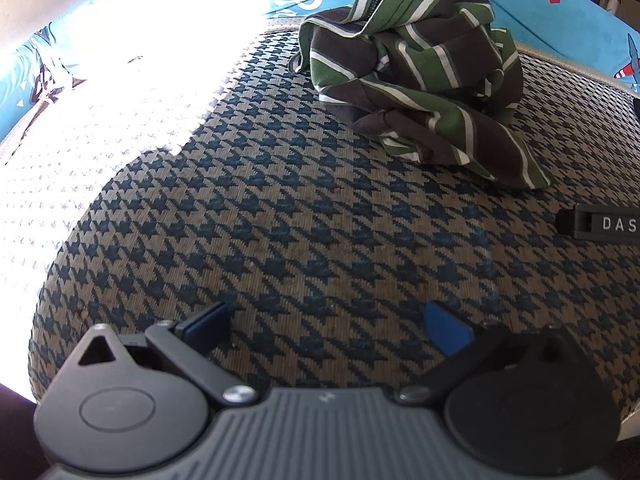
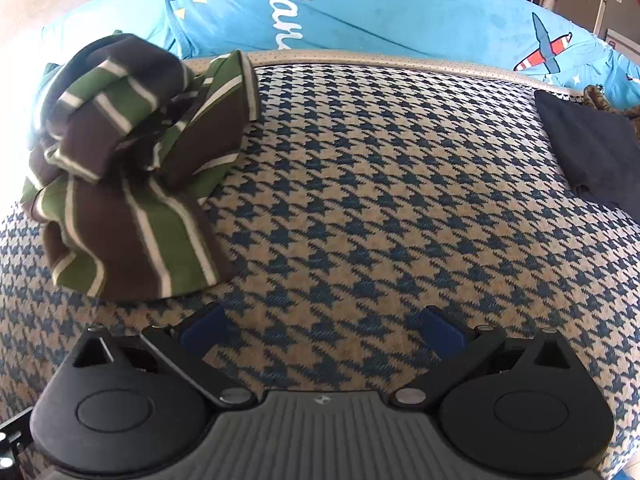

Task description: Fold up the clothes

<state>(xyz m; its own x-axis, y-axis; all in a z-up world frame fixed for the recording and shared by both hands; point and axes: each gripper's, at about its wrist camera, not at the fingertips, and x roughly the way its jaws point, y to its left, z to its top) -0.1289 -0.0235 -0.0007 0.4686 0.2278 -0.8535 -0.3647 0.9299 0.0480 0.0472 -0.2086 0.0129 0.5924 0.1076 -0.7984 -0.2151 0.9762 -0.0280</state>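
Observation:
A crumpled striped shirt (image 1: 416,80), brown and green with thin white lines, lies in a heap on the houndstooth surface (image 1: 304,224). In the left wrist view it sits far ahead and to the right of my left gripper (image 1: 328,328), which is open with nothing between its blue pads. In the right wrist view the same shirt (image 2: 132,184) is at the upper left, its nearest hem just ahead of the left finger. My right gripper (image 2: 324,328) is open and holds nothing. A finger of the right gripper (image 1: 604,226) shows at the right edge of the left wrist view.
A bright blue printed cloth (image 2: 380,20) runs along the far edge of the surface. A dark navy folded cloth (image 2: 588,152) lies at the far right. Strong sunlight washes out the left part (image 1: 132,92) of the surface. Furniture stands in the far right background.

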